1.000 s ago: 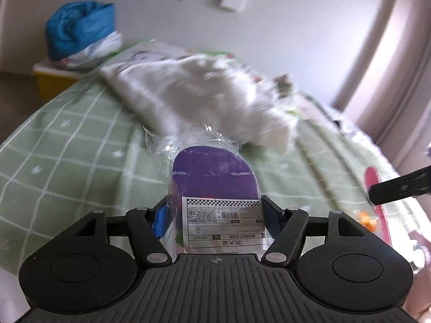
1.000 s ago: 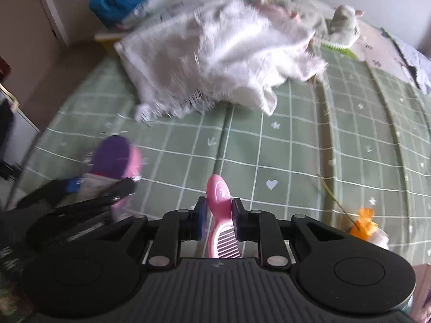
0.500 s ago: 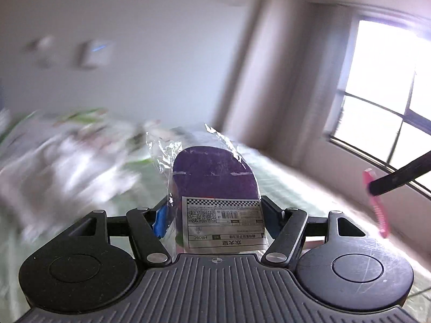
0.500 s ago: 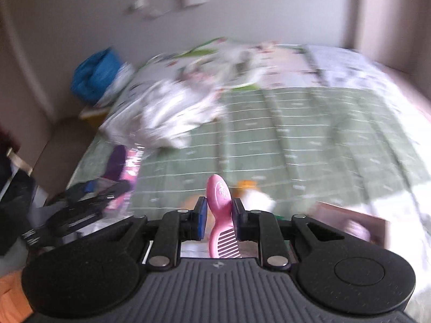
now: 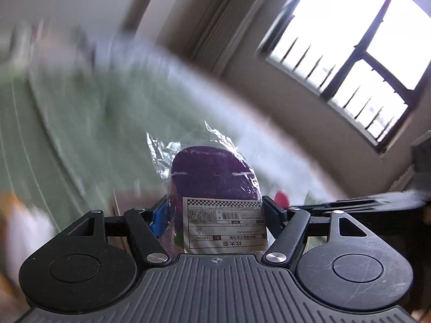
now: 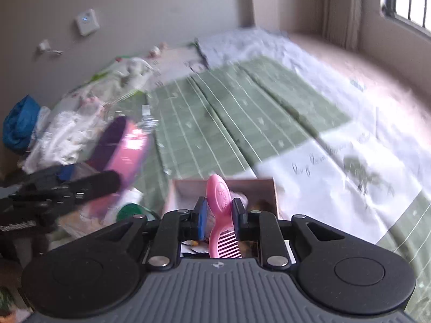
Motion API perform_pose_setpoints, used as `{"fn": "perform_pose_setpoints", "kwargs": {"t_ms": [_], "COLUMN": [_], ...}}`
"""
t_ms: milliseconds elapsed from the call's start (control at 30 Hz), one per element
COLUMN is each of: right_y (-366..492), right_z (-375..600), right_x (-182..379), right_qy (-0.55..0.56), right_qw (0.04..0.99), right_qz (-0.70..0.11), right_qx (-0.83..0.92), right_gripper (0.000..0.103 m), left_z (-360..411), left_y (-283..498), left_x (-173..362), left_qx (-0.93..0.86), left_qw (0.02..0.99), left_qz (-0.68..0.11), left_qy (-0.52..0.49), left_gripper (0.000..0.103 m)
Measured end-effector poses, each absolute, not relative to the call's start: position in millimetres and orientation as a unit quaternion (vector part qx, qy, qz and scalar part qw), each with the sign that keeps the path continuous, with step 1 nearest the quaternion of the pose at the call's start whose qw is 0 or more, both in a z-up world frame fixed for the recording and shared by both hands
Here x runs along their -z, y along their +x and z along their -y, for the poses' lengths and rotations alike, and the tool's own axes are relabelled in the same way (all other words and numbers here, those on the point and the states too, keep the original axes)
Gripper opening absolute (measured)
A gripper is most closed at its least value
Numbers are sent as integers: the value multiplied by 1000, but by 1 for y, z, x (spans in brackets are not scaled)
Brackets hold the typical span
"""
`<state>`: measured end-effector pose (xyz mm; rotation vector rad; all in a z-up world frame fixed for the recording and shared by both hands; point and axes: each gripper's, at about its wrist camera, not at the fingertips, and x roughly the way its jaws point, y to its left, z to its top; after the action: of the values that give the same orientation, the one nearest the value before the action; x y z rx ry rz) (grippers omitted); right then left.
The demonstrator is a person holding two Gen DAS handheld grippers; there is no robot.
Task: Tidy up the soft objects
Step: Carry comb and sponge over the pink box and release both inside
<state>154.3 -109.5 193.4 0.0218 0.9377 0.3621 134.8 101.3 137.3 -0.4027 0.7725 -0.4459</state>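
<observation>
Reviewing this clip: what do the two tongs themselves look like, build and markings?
Both tongs, left and right, match: black linkage arms with silver pivot screws, blue pads inside the fingers, round black side discs, and a ribbed grey base with a small crosshair mark. No cables or sleeves visible.

You have two grippers in play: the left gripper [image 5: 214, 212] clamps one purple pad in a clear wrapper [image 5: 215, 180], and the right gripper [image 6: 217, 212] clamps one pink comb [image 6: 219, 210]. Just ahead of your right fingers sits one open cardboard box [image 6: 265, 185], and to their left one green-capped bottle [image 6: 132, 207]. Further ahead and left you can count one heap of white cloth [image 6: 64, 137] and one blue bundle [image 6: 18, 126]; everything lies on one green checked bedspread [image 6: 242, 113].
</observation>
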Motion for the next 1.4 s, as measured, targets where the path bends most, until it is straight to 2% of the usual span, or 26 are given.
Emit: {"fn": "perform_pose_setpoints", "kwargs": {"t_ms": [100, 200, 267, 333, 367, 433, 633, 767, 833, 1000, 1133, 1233, 1400], "right_y": [173, 181, 179, 176, 174, 175, 168, 161, 158, 156, 161, 164, 165], "right_z": [121, 133, 143, 148, 150, 151, 142, 128, 126, 137, 146, 149, 149], "right_x": [-151, -126, -121, -118, -117, -114, -114, -119, -126, -147, -145, -135, -124], "right_qy": [38, 81, 101, 97, 93, 93, 95, 81, 73, 72, 76, 77, 75], "right_qw": [857, 843, 844, 852, 855, 856, 851, 854, 861, 886, 886, 882, 877], "right_qz": [-479, -491, -481, -468, -463, -464, -474, -472, -461, -417, -416, -426, -439], "right_qx": [-187, -203, -214, -215, -213, -208, -205, -204, -204, -191, -191, -186, -181], "right_gripper": [20, 24, 32, 42, 43, 44, 44, 44, 44, 47, 49, 49, 49], "left_z": [-91, -62, -48, -63, -75, -80, -79, -75, -67, -36, -24, -32, -64], "left_y": [154, 146, 136, 137, 140, 145, 124, 101, 108, 157, 170, 180, 188], "left_x": [-86, -71, -73, -79, -80, -82, -77, -90, -93, -61, -58, -62, -67], "left_qx": [196, 175, 188, 210, 212, 203, 235, 236, 228, 197, 218, 211, 197], "left_qw": [870, 900, 904, 907, 905, 898, 890, 922, 925, 860, 808, 774, 728], "left_qz": [-423, -399, -372, -364, -364, -377, -387, -303, -298, -470, -547, -596, -646], "left_qy": [-162, 36, 93, 2, -58, -100, -53, -56, -59, -4, 37, 4, -116], "left_gripper": [75, 77, 77, 78, 78, 77, 77, 77, 77, 77, 79, 78, 78]}}
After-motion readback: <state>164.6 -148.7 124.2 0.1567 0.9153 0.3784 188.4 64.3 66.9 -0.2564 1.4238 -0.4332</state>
